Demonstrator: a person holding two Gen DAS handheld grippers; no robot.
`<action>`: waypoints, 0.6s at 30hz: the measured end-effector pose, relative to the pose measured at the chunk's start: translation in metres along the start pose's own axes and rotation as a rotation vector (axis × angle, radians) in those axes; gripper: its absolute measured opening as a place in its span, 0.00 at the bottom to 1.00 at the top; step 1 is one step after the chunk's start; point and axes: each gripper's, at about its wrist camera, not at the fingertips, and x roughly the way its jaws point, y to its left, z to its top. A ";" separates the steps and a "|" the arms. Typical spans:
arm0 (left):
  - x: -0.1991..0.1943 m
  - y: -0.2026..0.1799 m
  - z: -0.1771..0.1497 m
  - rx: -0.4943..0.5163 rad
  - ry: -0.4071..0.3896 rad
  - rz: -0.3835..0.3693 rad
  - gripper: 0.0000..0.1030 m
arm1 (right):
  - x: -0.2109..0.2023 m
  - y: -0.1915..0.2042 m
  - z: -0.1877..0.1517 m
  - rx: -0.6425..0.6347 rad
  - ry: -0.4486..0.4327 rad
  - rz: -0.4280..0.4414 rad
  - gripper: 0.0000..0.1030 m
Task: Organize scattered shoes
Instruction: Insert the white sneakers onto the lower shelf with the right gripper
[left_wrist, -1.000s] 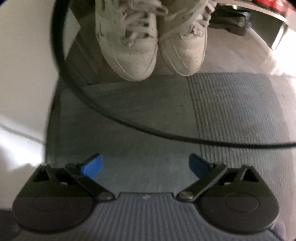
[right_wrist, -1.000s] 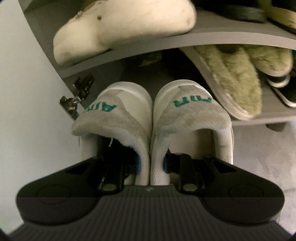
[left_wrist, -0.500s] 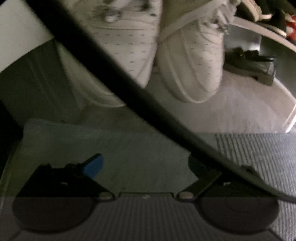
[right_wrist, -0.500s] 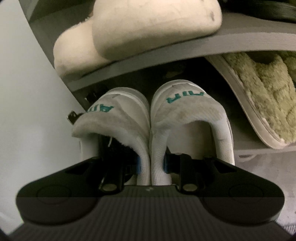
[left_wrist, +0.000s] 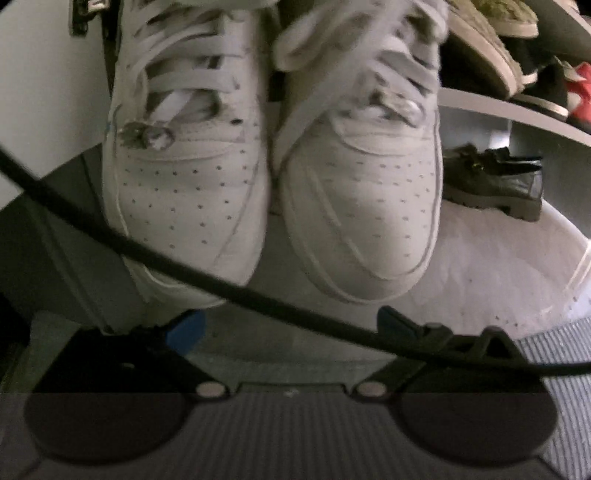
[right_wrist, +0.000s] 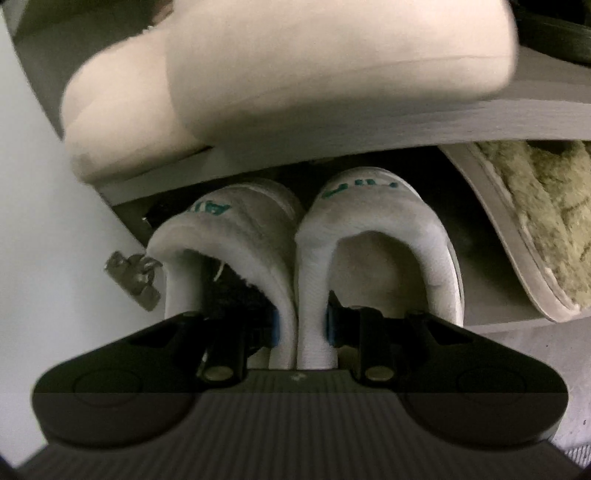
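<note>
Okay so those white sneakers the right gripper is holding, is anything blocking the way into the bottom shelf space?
Nothing visible blocks it. The right gripper pinches the inner collars of the white sneakers, whose toes already point into the dark gap under the shelf board. The fuzzy slipper leans off to the right, beside that path.
</note>
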 end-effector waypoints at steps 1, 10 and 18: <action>-0.002 -0.001 -0.001 0.002 -0.002 -0.011 0.97 | 0.004 0.002 0.001 -0.007 -0.001 -0.006 0.27; -0.003 -0.007 -0.012 0.043 -0.045 -0.054 0.99 | 0.022 0.021 0.001 -0.091 -0.062 -0.057 0.28; -0.013 0.007 0.002 0.009 -0.098 -0.065 0.99 | 0.045 0.032 0.000 -0.176 -0.179 -0.116 0.29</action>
